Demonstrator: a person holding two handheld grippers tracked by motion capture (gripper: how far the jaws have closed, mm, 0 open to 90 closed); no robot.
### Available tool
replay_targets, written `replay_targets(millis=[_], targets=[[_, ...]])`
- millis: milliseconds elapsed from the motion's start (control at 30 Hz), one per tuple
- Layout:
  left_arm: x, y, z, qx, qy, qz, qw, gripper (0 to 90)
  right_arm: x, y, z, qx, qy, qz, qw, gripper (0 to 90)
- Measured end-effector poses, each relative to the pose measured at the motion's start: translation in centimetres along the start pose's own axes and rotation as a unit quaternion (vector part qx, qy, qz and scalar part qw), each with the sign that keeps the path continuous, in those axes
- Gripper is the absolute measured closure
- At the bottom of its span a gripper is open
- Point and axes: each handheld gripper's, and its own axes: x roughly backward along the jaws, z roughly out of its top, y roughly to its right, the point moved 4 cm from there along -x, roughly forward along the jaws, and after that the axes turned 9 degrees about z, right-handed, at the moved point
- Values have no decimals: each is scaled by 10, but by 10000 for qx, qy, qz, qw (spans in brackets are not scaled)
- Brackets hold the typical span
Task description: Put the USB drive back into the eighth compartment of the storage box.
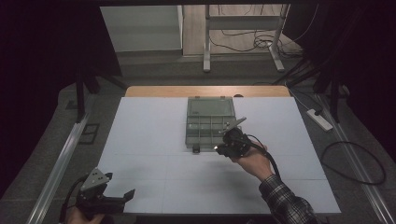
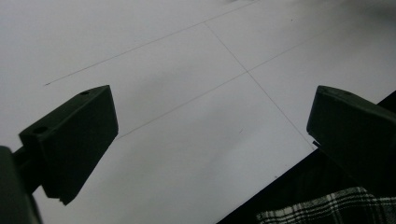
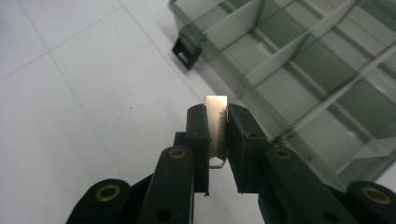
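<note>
A clear greenish compartment box [image 1: 210, 122] lies open in the middle of the white table, its lid folded back and its dividers [image 3: 299, 70] showing. My right gripper [image 3: 217, 116] is shut on a small flat metal piece [image 3: 216, 105], held upright between the pads just off the box's front wall. In the high view this right gripper [image 1: 229, 142] hovers at the box's front right corner, held by a hand. My left gripper [image 1: 116, 189] rests low at the table's front left, and its jaws stand wide open in the left gripper view [image 2: 210, 140] over bare table.
A black latch [image 3: 187, 51] hangs from the box's front edge [image 1: 196, 149]. A plaid sleeve [image 1: 285, 200] reaches in from the bottom right. The table's front edge [image 2: 280, 172] runs close under my left gripper. A power strip [image 1: 319, 119] lies on the floor at the right.
</note>
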Motion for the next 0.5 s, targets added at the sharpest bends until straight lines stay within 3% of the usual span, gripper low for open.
replay_targets(millis=[500], targets=[[0,0,0,5,-11,2,10000,22,10,30,6,-246,201,-303,9990,784]])
